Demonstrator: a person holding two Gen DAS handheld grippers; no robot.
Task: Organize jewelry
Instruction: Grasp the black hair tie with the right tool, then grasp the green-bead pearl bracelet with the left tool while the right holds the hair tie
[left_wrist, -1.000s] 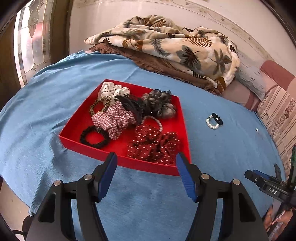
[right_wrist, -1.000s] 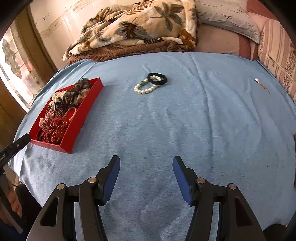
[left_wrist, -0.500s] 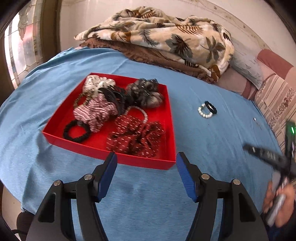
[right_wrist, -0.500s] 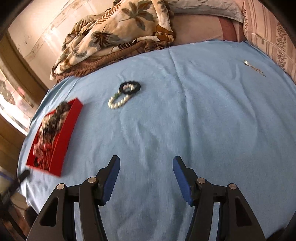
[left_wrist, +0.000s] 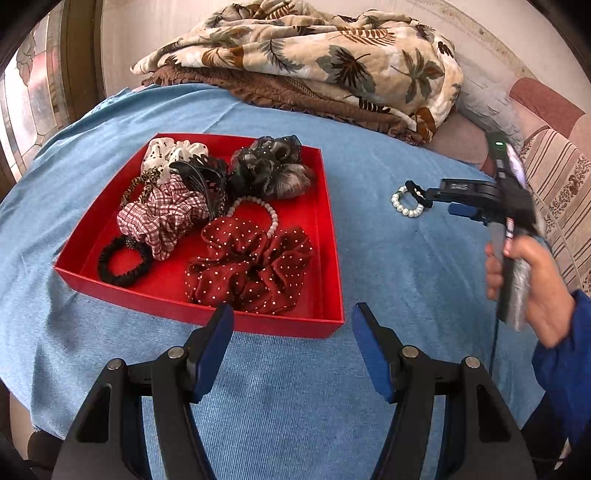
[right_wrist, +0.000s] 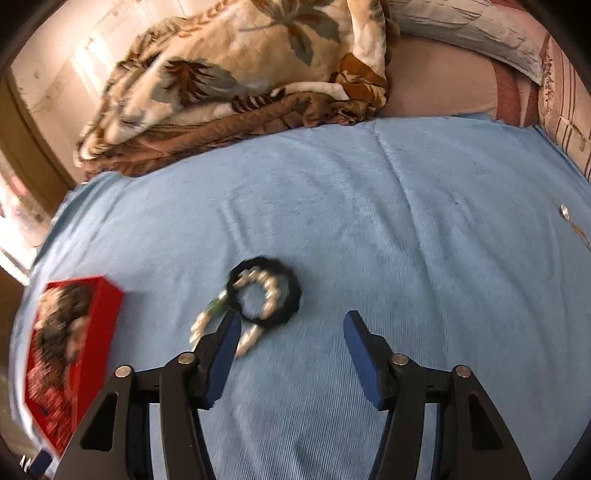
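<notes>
A red tray (left_wrist: 325, 206) on the blue cloth holds several scrunchies, a black hair tie and a pearl bracelet (left_wrist: 271, 218). It shows blurred at the left of the right wrist view (right_wrist: 107, 299). A pearl bracelet (right_wrist: 255, 332) and a black band (right_wrist: 288, 295) lie together on the cloth, just ahead of my open, empty right gripper (right_wrist: 291, 343). In the left wrist view the right gripper (left_wrist: 436, 199) hovers at that pearl bracelet (left_wrist: 404, 208). My left gripper (left_wrist: 291, 325) is open and empty, at the tray's near edge.
A folded leaf-print blanket (left_wrist: 314, 62) over a brown one lies at the back of the bed. Pillows (right_wrist: 480, 33) are at the back right. A small silver trinket (right_wrist: 565, 212) lies on the cloth at the far right.
The right gripper has moved forward and left, close up to the pearl bracelet and black band. The left gripper has shifted a little, so the tray sits further left in its view.
</notes>
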